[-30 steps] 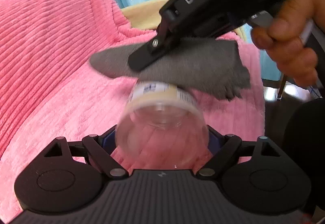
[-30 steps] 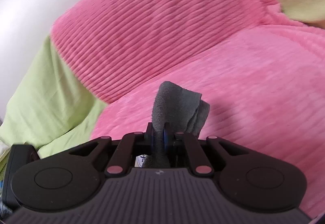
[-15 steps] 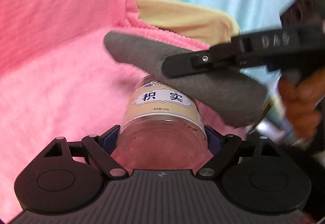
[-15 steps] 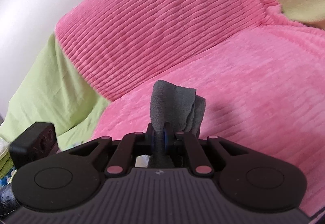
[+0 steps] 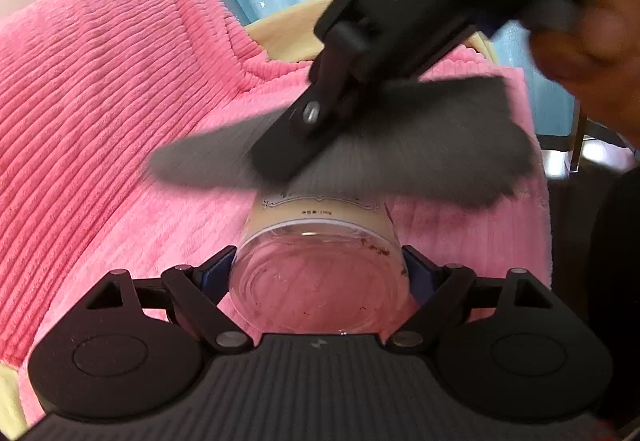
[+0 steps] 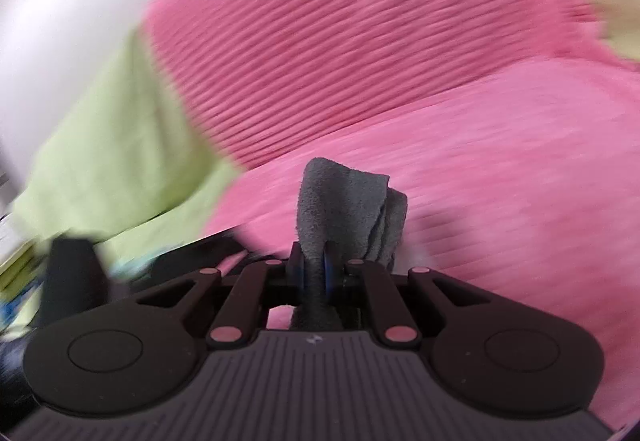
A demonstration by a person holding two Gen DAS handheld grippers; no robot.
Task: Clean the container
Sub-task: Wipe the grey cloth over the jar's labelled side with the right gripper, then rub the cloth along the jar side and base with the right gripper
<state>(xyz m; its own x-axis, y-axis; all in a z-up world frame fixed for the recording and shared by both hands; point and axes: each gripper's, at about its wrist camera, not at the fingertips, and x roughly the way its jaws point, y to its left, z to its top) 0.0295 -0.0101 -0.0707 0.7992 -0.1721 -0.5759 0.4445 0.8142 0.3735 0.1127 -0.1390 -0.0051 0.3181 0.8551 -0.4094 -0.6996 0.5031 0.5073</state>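
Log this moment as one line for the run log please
left gripper: shut on jar | right gripper: shut on grey cloth | cloth on jar's far end | over pink blanket

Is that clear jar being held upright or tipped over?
Tipped. The jar lies sideways in the left gripper, clear base facing the camera, grey cloth over its far end.

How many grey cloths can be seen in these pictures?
1. The grey cloth is clamped in the right gripper and lies over the far end of the jar, which the left gripper holds. The far side of the jar is hidden.
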